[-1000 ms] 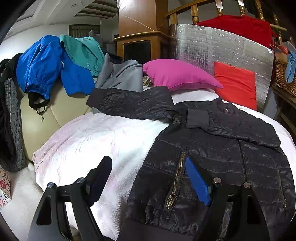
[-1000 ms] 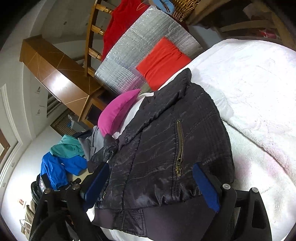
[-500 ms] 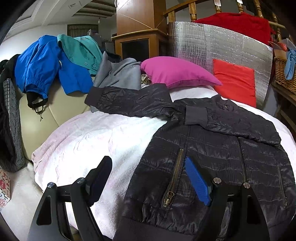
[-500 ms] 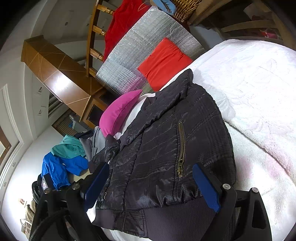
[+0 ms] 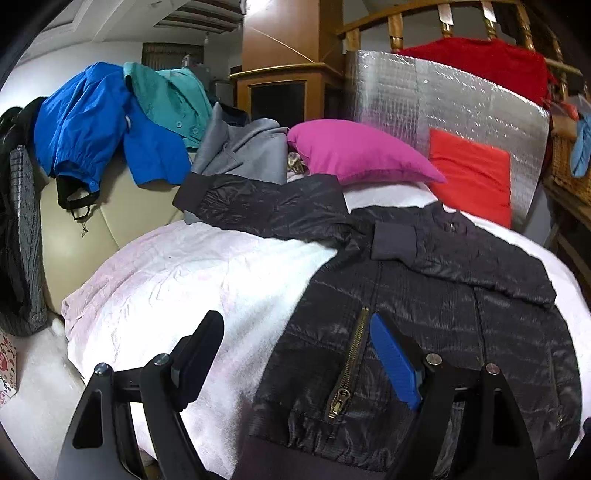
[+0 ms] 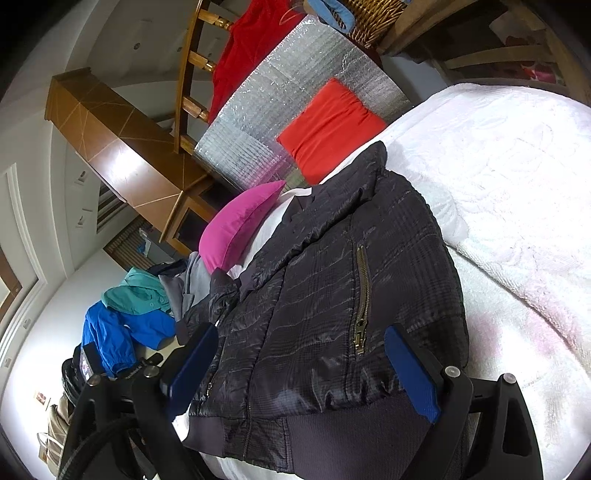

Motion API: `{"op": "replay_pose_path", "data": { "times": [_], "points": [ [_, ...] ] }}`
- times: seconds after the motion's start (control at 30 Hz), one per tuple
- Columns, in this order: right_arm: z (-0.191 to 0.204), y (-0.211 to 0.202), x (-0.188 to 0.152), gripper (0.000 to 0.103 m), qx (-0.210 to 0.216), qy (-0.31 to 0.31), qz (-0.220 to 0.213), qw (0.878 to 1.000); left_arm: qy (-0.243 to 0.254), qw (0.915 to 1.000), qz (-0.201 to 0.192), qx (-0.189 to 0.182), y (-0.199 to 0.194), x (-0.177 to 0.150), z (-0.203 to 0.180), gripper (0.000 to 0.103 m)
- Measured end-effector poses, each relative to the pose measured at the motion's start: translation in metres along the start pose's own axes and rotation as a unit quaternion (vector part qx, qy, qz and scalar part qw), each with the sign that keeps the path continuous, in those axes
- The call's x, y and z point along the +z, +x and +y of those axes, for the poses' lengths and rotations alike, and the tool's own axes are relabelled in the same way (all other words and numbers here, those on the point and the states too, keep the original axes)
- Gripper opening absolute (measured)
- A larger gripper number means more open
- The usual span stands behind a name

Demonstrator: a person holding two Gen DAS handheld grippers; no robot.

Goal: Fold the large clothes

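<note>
A black quilted jacket lies flat on a white blanket, hem toward me, with brass pocket zippers. One sleeve stretches out to the upper left; the other is folded across the chest. My left gripper is open above the jacket's left hem edge, holding nothing. In the right wrist view the same jacket fills the middle. My right gripper hovers open over the ribbed hem, jaws wide apart and empty.
A magenta pillow and a red cushion lean at the head against a silver foil panel. Blue, teal and grey clothes are heaped over a cream seat at the left. A wicker basket sits beyond the bed.
The left wrist view has shifted slightly toward the jacket's hem. Both grippers stay open, and the jacket has not moved.
</note>
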State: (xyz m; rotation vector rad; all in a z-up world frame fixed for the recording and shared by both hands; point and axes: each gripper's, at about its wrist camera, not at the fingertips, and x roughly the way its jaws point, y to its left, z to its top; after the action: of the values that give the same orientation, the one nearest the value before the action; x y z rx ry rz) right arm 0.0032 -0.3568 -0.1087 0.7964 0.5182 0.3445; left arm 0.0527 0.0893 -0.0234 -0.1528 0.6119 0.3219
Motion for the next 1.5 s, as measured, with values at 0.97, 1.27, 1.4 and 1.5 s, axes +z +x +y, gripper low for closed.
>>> {"op": "replay_pose_path", "data": {
  "times": [0.97,1.27,1.4,1.5],
  "points": [
    [0.004,0.036,-0.002,0.093,-0.062,-0.023,0.059,0.996,-0.375,0.9104,0.115,-0.132,0.225,0.119,0.219,0.082],
    [0.005,0.059,-0.001,0.093,-0.102,-0.037,0.083,0.991,-0.422,0.8954,0.092,-0.108,0.315,0.163,0.267,0.081],
    [0.003,0.065,0.000,0.093,-0.114,-0.039,0.090,0.989,-0.425,0.8959,0.089,-0.094,0.344,0.171,0.278,0.081],
    [0.003,0.068,0.000,0.094,-0.118,-0.041,0.094,0.988,-0.420,0.8994,0.085,-0.083,0.359,0.173,0.284,0.081]
  ]
}}
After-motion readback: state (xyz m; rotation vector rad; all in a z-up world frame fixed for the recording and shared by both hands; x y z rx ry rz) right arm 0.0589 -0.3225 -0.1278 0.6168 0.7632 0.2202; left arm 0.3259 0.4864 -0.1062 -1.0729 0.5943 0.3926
